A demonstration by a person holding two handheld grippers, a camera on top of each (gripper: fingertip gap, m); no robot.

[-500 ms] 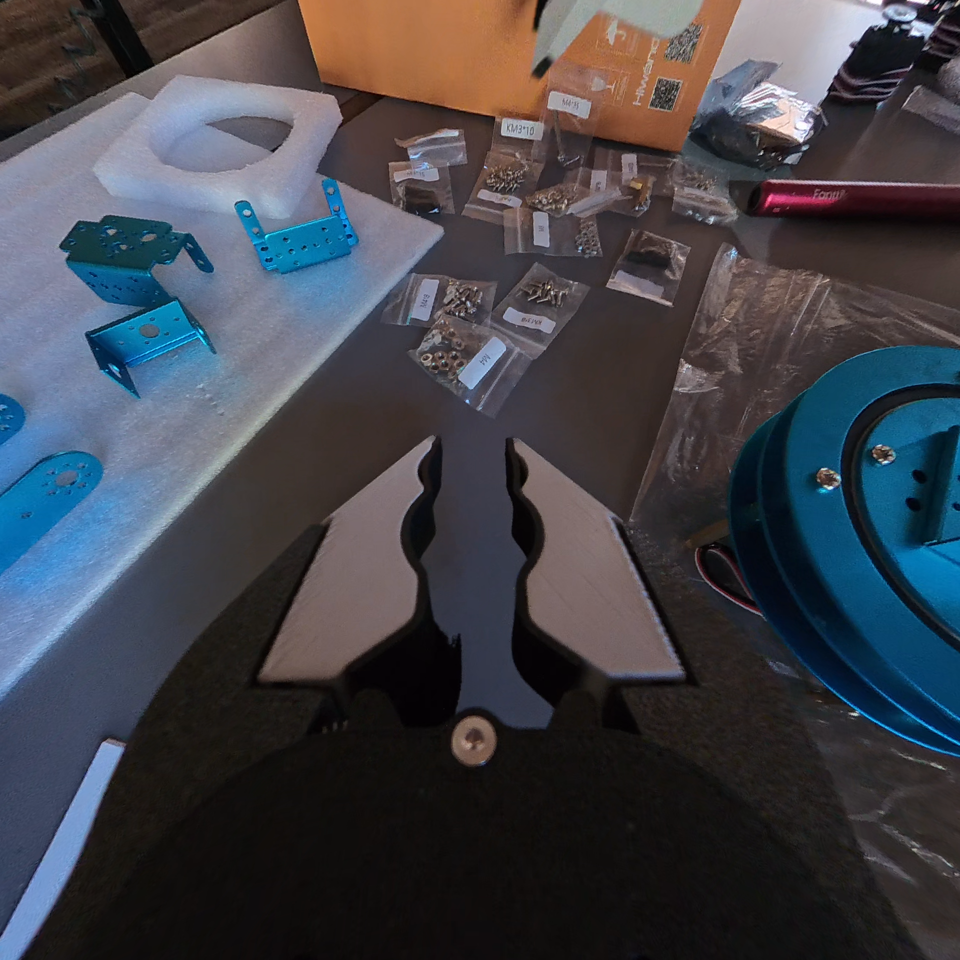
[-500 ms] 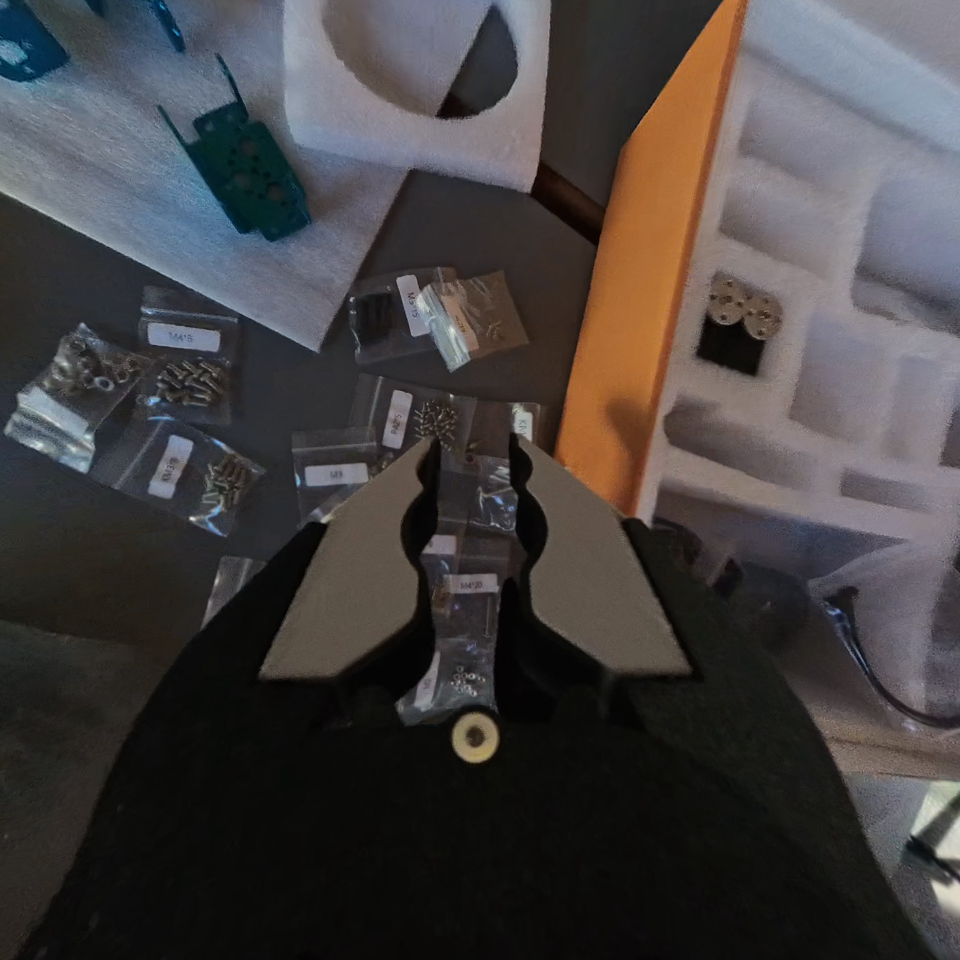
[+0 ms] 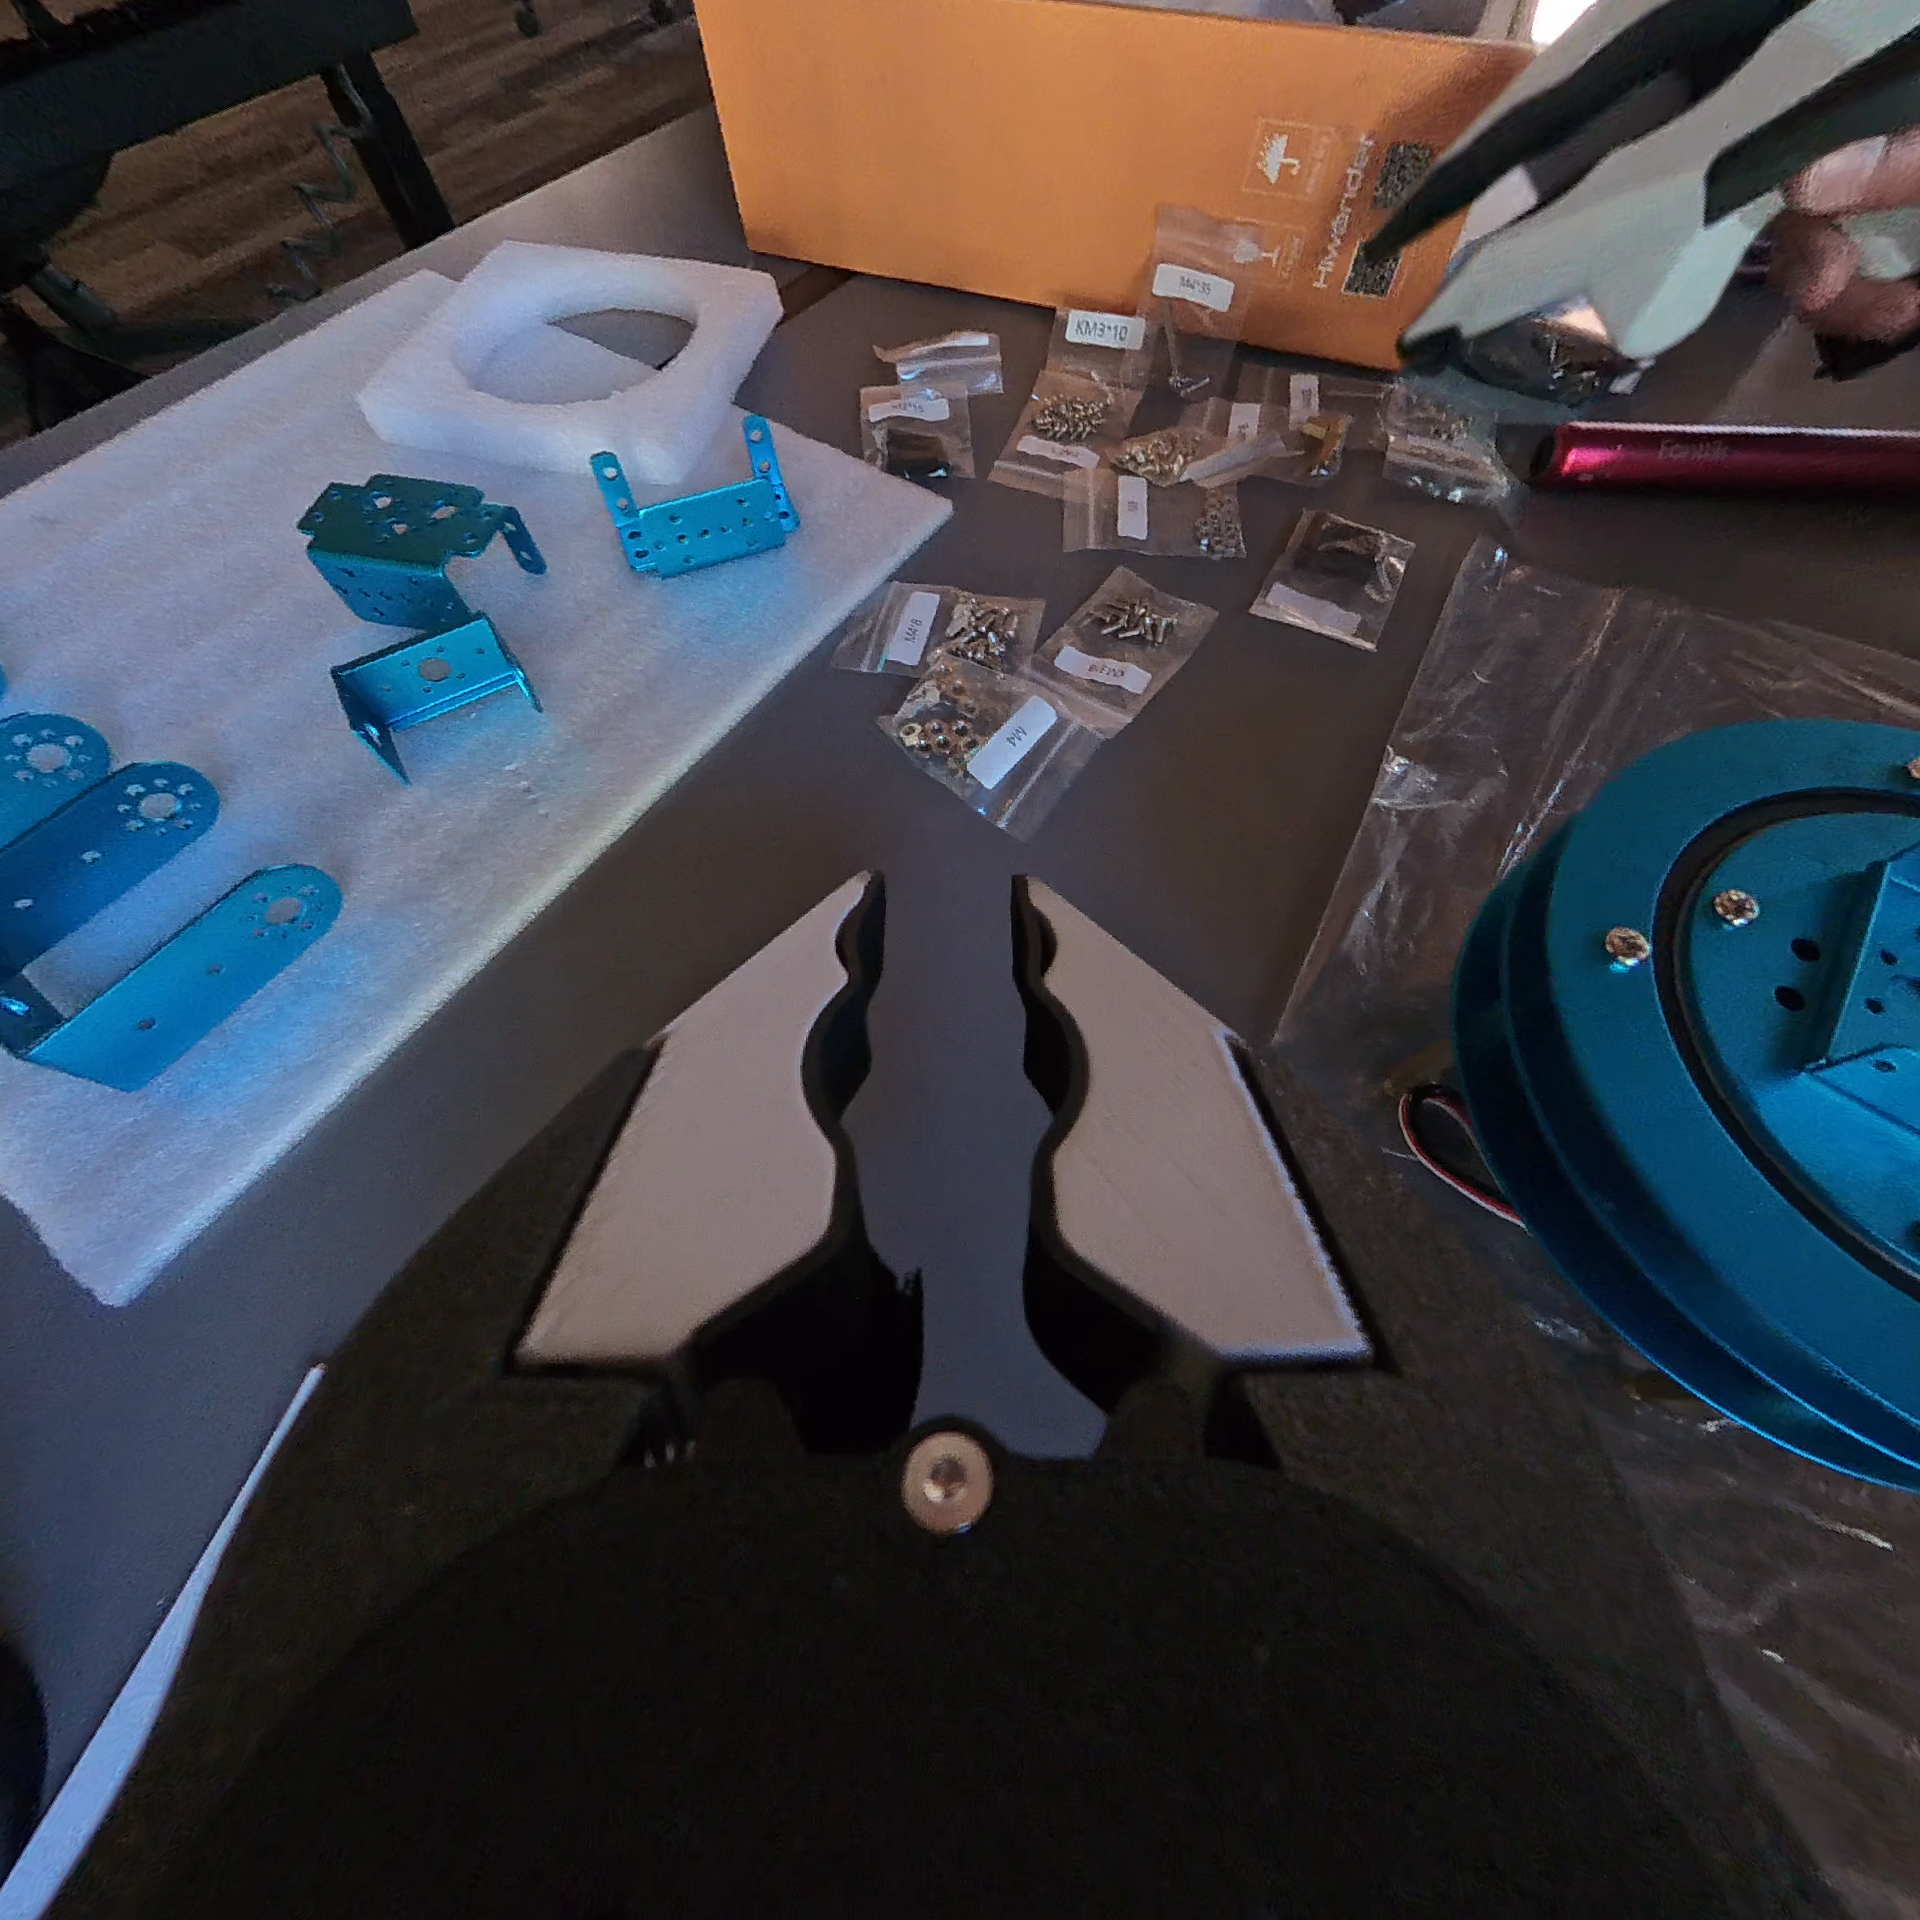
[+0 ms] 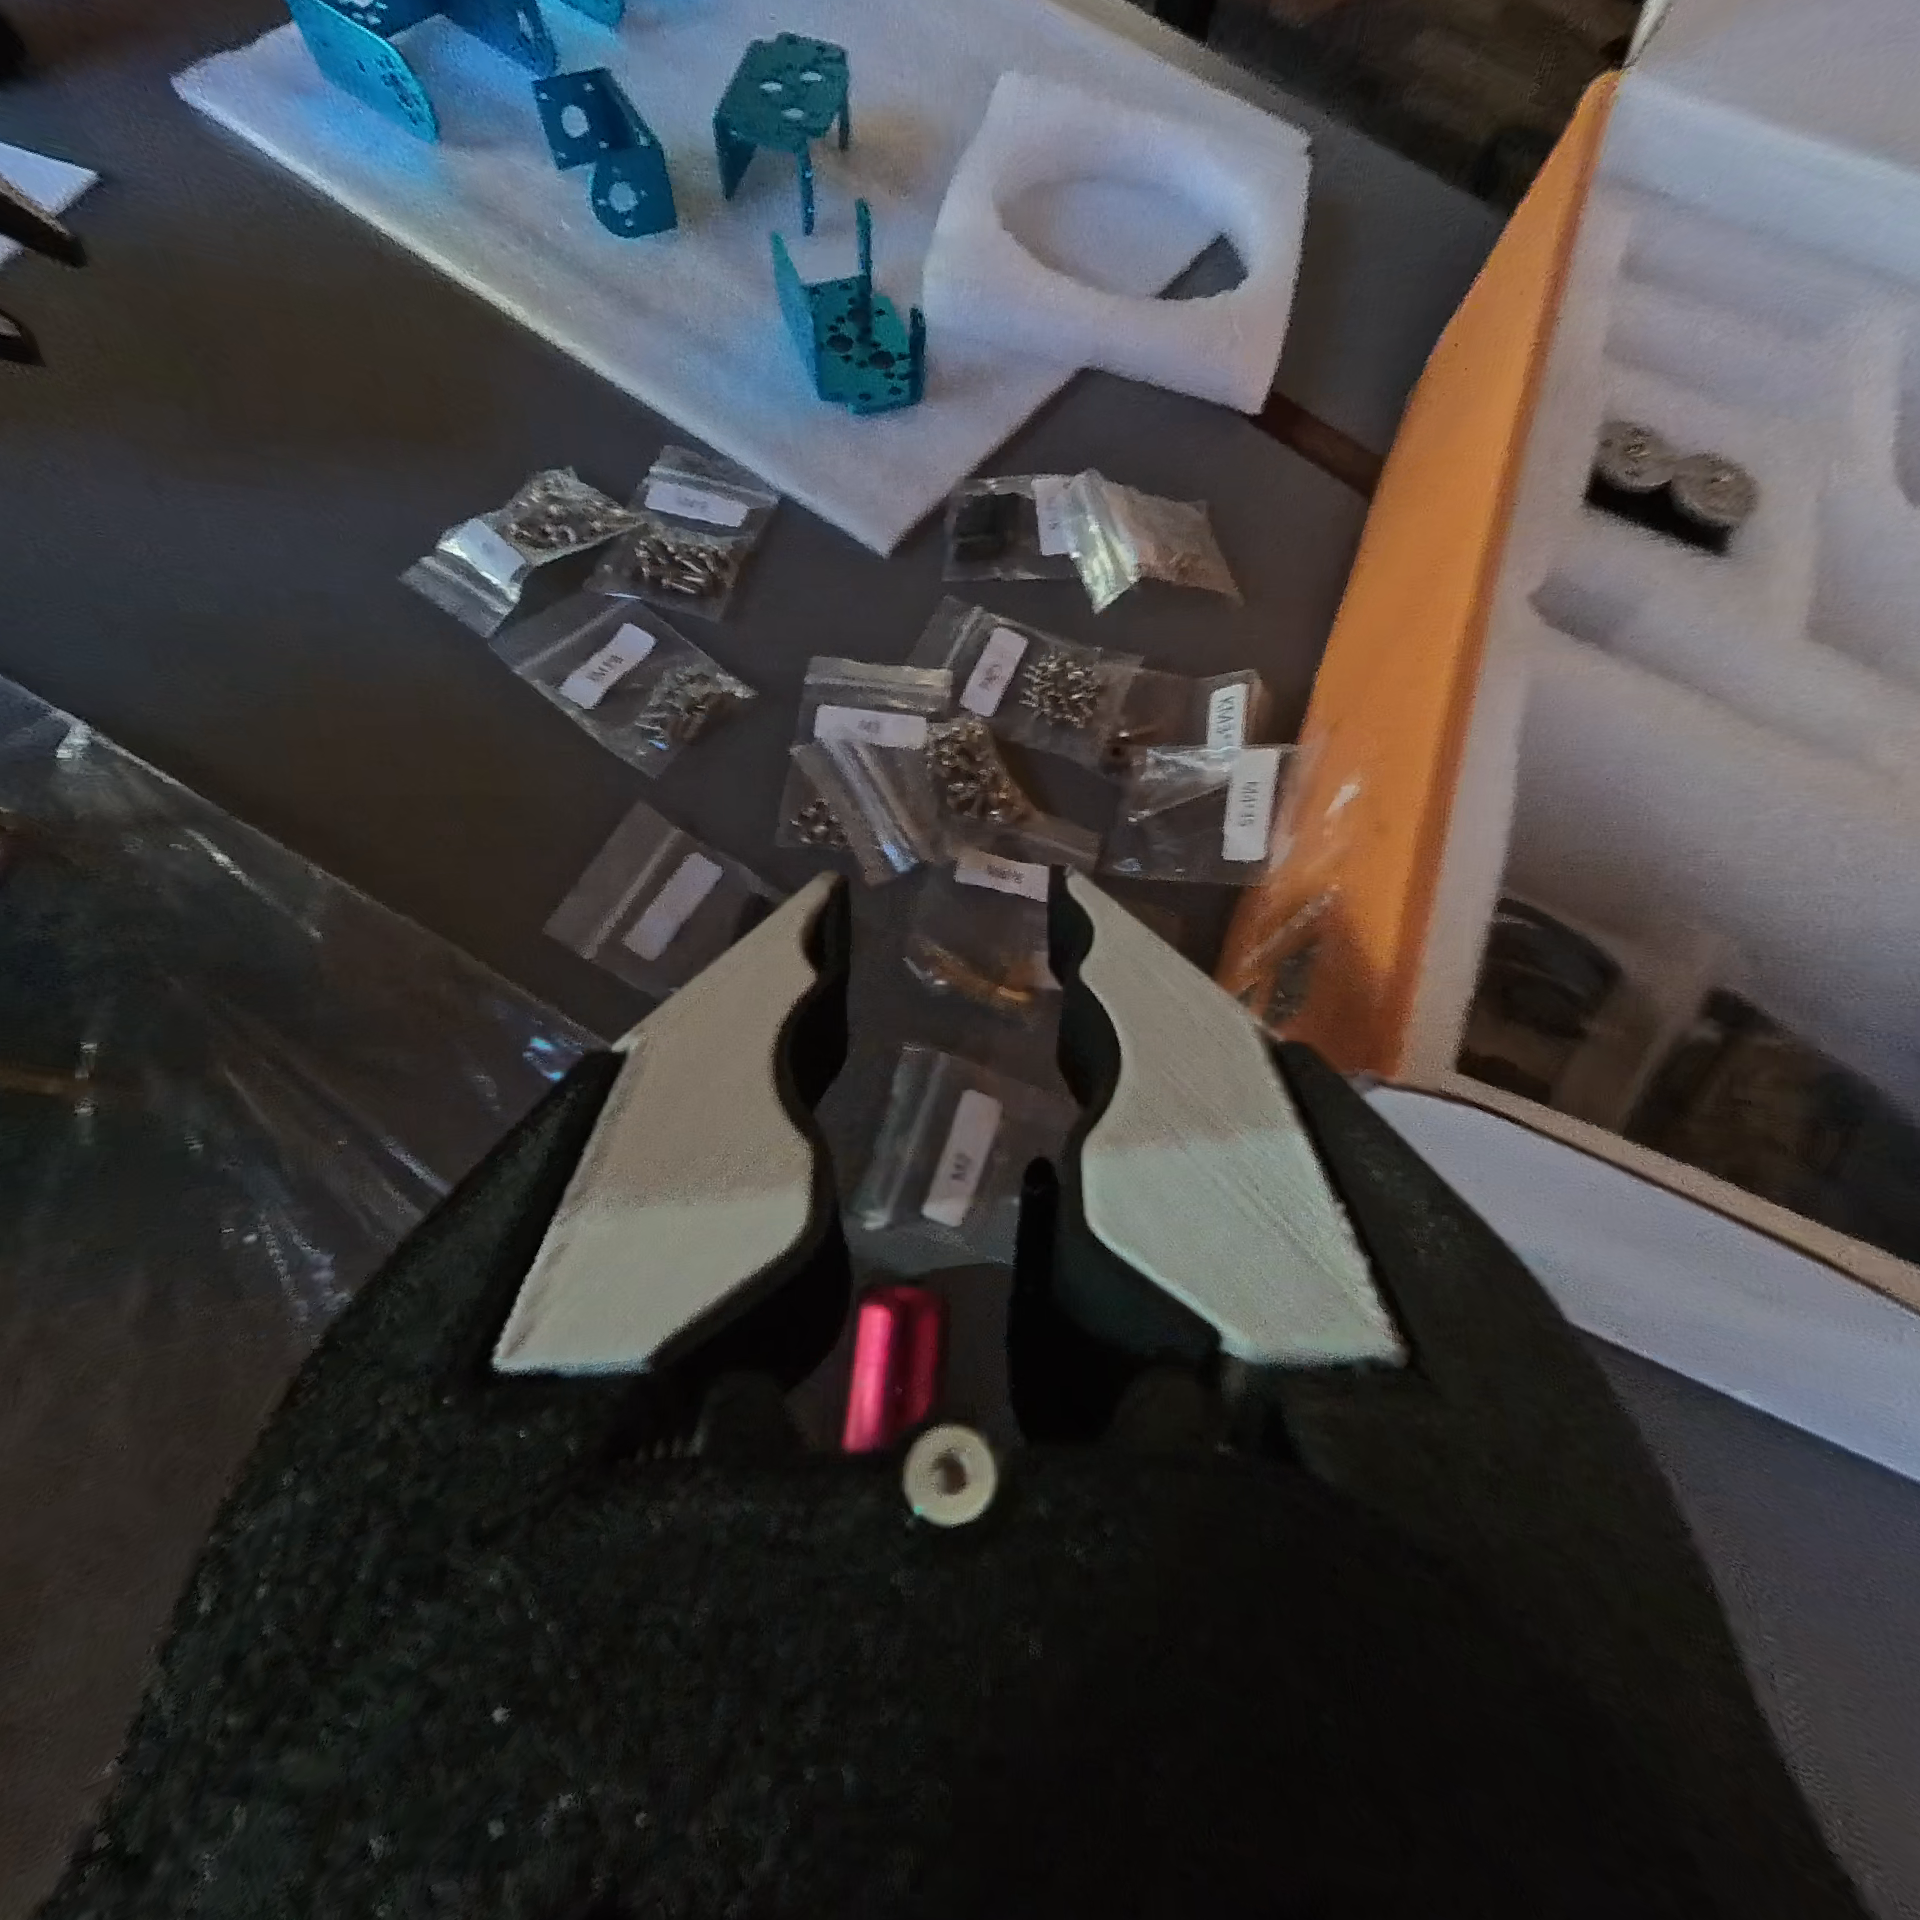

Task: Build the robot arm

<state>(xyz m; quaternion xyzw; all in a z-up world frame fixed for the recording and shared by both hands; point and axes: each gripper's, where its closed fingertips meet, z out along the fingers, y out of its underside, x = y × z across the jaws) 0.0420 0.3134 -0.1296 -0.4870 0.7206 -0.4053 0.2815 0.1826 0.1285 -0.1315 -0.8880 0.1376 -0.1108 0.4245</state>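
Right gripper (image 4: pixel 948 883) jaws now apart, bag released.

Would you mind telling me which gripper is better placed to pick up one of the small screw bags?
Probably the right gripper: it hangs open directly over the screw bags, beside the orange box. The left gripper, also open, sits over bare table, short of the bags.

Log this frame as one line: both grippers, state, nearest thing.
left gripper: open, empty, over bare table | right gripper: open, empty, above small hardware bags, red tool below
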